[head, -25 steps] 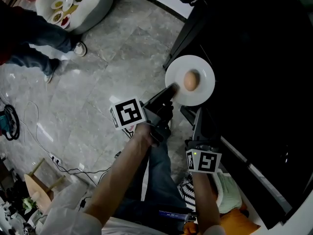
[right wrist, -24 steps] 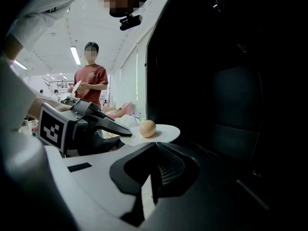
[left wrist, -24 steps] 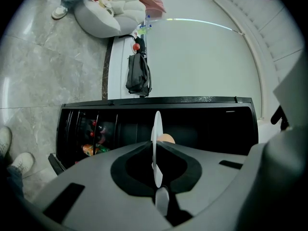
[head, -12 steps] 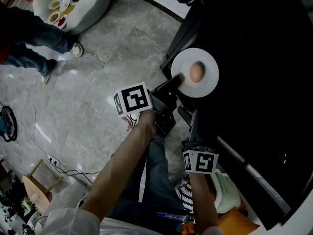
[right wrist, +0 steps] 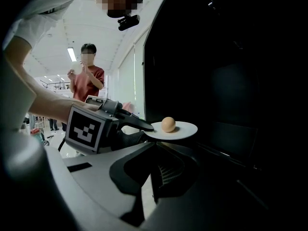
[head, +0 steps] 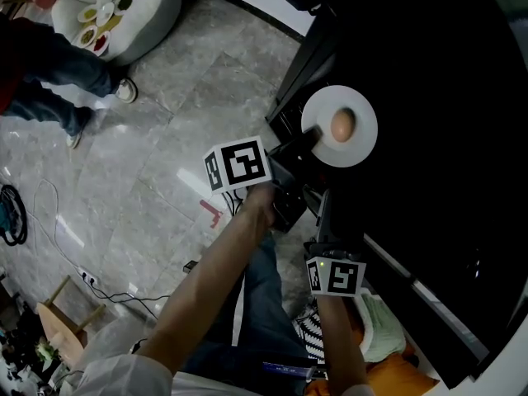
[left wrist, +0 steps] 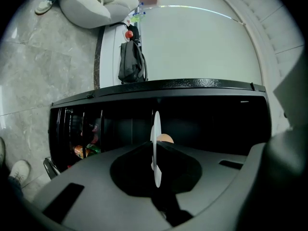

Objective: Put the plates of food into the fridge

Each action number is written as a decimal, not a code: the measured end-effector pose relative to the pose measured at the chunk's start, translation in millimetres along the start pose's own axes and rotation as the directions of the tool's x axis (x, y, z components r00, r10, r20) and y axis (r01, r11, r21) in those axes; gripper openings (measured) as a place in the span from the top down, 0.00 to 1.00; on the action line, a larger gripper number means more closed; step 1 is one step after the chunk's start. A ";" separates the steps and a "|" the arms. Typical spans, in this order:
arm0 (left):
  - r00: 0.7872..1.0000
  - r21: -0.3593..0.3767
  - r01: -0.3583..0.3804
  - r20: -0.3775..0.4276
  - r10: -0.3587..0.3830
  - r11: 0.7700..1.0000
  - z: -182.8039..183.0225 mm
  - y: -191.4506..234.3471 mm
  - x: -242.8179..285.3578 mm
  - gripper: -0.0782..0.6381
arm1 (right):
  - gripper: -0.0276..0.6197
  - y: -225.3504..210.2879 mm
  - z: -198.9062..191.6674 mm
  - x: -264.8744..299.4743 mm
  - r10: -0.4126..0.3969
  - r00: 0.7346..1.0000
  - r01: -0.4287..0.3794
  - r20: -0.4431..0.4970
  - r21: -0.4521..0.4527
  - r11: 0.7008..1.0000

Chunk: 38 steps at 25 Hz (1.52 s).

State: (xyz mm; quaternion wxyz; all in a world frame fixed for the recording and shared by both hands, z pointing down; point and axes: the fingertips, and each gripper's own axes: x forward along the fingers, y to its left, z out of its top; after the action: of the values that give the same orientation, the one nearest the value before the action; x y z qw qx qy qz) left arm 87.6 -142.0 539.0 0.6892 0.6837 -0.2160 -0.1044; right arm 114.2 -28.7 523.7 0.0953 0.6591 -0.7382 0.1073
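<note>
A white plate (head: 360, 145) carrying a round tan piece of food (head: 341, 125) is held level at the dark opening of the black fridge (head: 429, 97). My left gripper (head: 307, 143) is shut on the plate's near rim. In the left gripper view the plate (left wrist: 156, 158) shows edge-on between the jaws, the food (left wrist: 166, 138) behind it. The right gripper view shows the plate (right wrist: 183, 130), the food (right wrist: 168, 124) and the left gripper (right wrist: 144, 127) from the side. My right gripper (head: 327, 203) sits lower, against the edge of the fridge door (head: 396, 262), and looks shut on it (right wrist: 150, 179).
A person (head: 49, 64) stands on the grey marble floor at top left, near a white beanbag (head: 153, 7) with small bowls on it. Cables (head: 16, 217) lie at the left. Bottles (left wrist: 84, 150) stand inside the fridge. Another person in red (right wrist: 86, 81) stands behind.
My left gripper has carried the plate up and to the right, closer to the fridge's dark opening. The right gripper has hardly moved.
</note>
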 end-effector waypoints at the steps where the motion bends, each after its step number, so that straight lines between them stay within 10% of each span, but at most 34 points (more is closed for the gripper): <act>1: 1.000 -0.002 0.002 -0.005 -0.002 1.000 -0.8 1.0 -1.4 0.87 | 0.94 3.4 -0.7 -0.2 0.000 1.000 0.000 -0.001 -0.001 1.000; 38: 0.998 0.026 0.000 -0.067 0.001 1.000 0.3 -7.2 73.3 0.87 | 0.94 -38.5 9.7 31.9 -0.069 0.997 0.070 0.033 -0.021 0.997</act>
State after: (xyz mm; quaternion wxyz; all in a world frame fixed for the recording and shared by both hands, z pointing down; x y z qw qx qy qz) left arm 153.4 -174.7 543.2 0.6872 0.6955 -0.1944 -0.0786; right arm 148.9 -66.0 524.7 0.0942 0.6849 -0.7175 0.0852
